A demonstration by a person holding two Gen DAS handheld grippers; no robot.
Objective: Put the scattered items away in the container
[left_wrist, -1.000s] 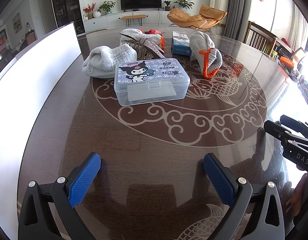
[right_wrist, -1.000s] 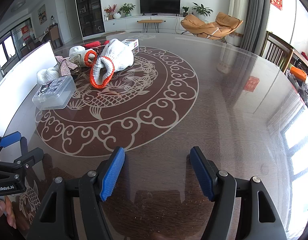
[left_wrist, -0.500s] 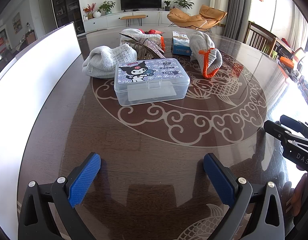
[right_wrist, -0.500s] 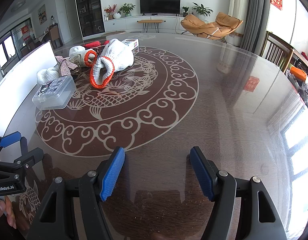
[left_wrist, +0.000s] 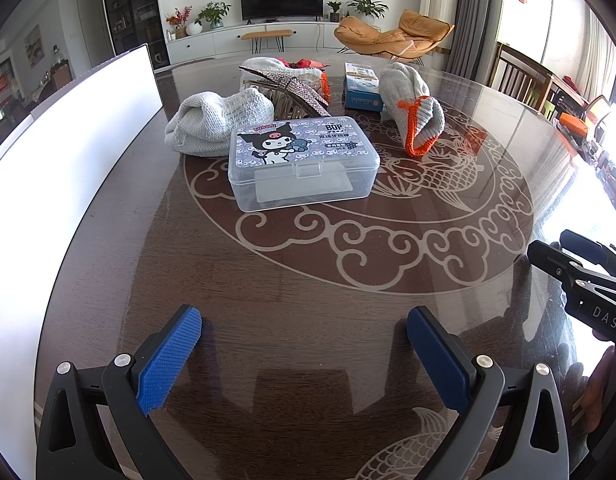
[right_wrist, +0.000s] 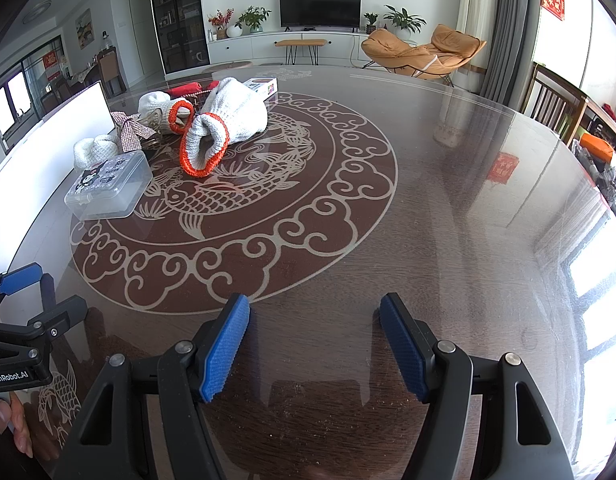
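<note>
Hovering low over the table (left_wrist: 292, 292), left tongs (left_wrist: 304, 356) and right tongs (right_wrist: 314, 344) both gaping apart, gripping nothing. Sitting ahead, well apart from both: clear plastic box (left_wrist: 302, 162), lid closed, beside white knit cloth (left_wrist: 216, 122) and orange-cuffed glove (left_wrist: 414, 110).

Bare table (left_wrist: 292, 288) filled the lower half of the left wrist view, up to the clear plastic box (left_wrist: 302, 162). Behind it, at upper centre, crowded a folded white cloth (left_wrist: 216, 122), an orange-cuffed glove (left_wrist: 414, 110) and a small carton (left_wrist: 362, 86). A white board (left_wrist: 68, 152) walled the left edge.
</note>
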